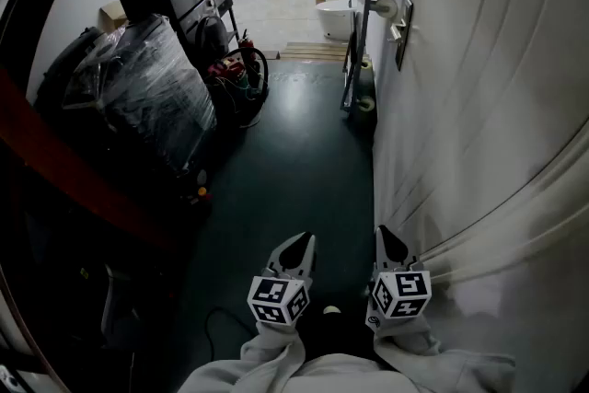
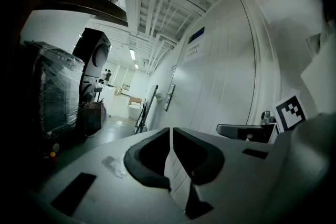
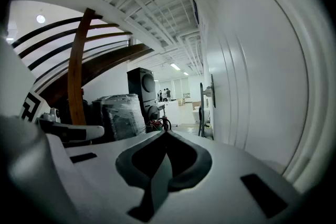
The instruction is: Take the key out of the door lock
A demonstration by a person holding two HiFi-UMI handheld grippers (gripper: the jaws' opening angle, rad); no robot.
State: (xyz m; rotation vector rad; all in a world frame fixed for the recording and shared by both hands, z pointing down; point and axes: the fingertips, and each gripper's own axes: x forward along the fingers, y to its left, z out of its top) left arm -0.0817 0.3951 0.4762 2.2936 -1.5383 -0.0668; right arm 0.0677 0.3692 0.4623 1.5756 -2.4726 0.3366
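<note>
Plastic-wrapped bundle (image 1: pixel 152 92) at far left, standing on dark floor (image 1: pixel 294 170); left claw (image 1: pixel 306 241) low at centre, jaws together, nothing between; right claw (image 1: pixel 383 233) just beside it, jaws likewise together and empty; white door (image 1: pixel 479 106) along right side, lock plate (image 1: pixel 403 32) well ahead of both claws, key too small to make out

The left gripper (image 1: pixel 296 246) and right gripper (image 1: pixel 387 239) are held side by side, tilted slightly downward, each with its 2 jaws together and empty.
</note>
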